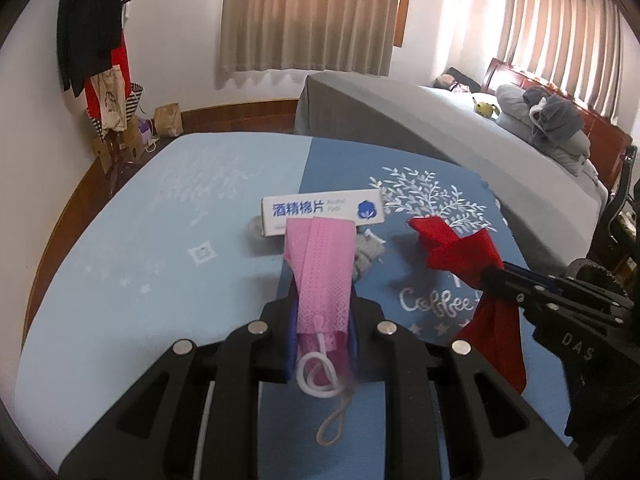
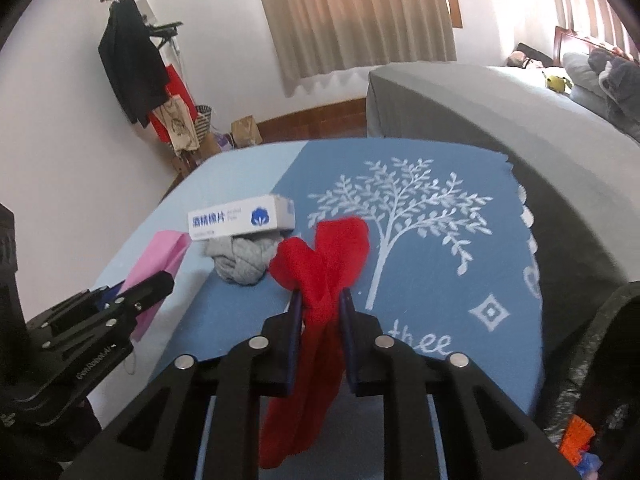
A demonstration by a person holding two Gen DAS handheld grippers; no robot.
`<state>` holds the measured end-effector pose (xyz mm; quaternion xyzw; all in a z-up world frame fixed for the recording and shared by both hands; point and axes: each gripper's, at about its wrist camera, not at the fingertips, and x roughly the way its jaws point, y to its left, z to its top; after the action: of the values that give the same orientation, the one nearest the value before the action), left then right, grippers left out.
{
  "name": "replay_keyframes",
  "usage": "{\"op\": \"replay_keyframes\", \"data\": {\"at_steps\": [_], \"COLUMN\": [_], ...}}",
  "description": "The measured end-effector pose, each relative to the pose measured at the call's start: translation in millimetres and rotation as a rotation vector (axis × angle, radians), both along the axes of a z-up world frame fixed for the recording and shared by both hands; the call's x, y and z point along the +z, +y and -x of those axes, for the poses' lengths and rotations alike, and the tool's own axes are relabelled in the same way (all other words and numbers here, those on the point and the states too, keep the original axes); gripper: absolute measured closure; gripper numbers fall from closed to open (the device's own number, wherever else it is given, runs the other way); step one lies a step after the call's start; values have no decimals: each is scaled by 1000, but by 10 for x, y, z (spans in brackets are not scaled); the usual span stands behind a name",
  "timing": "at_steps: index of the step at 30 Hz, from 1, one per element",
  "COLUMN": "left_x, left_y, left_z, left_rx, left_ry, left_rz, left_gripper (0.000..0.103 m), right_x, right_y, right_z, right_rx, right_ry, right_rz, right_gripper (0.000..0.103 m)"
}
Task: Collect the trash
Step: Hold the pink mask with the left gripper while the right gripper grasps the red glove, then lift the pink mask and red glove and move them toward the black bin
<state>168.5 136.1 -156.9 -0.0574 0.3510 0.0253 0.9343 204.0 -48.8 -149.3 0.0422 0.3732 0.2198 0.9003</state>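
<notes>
Slippage is the main worry: the left gripper (image 1: 322, 316) is clamped on a pink face mask (image 1: 320, 268), and thin pleated fabric with a dangling ear loop (image 1: 318, 376) could slide out or snag, I judge. The right gripper (image 2: 320, 312) is closed on a red cloth (image 2: 324, 276), whose long tail hangs low in the frame and could drag across the blue tablecloth (image 2: 420, 280).

In the left wrist view the mask rises up the centre and hides part of the alcohol pad box (image 1: 322, 210) behind it; the grey knotted cloth (image 1: 366, 254) is barely visible beside it. The right wrist view shows that grey bundle (image 2: 240, 262) plainly at centre left, touching the box (image 2: 240, 218) above it, and something orange (image 2: 576, 438) at lower right.
</notes>
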Motion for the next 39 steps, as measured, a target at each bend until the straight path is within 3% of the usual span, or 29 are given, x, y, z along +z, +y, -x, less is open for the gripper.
{"op": "replay_keyframes", "data": {"at_steps": [13, 23, 25, 32, 36, 39], "left_x": [270, 45, -29, -160, -184, -182], "left_y": [-276, -278, -247, -142, -99, -100], "left_z": [61, 68, 58, 18, -6, -18], "left_rx": [-57, -53, -51, -36, -32, -32], "left_ry": [-56, -13, -1, 25, 31, 32], "left_rz": [-4, -2, -8, -4, 0, 1], "left_gripper": [85, 85, 85, 85, 85, 85], "right_x": [401, -9, -96, -346, -458, -486], "right_y": [-330, -314, -292, -172, -136, -133], "right_z": [190, 109, 75, -76, -160, -168], "right_rx": [-33, -52, -54, -52, -47, -35], "right_ry": [-80, 5, 19, 62, 104, 111], "right_rz": [-38, 2, 7, 43, 53, 59], "right_gripper": [85, 79, 67, 55, 59, 83]}}
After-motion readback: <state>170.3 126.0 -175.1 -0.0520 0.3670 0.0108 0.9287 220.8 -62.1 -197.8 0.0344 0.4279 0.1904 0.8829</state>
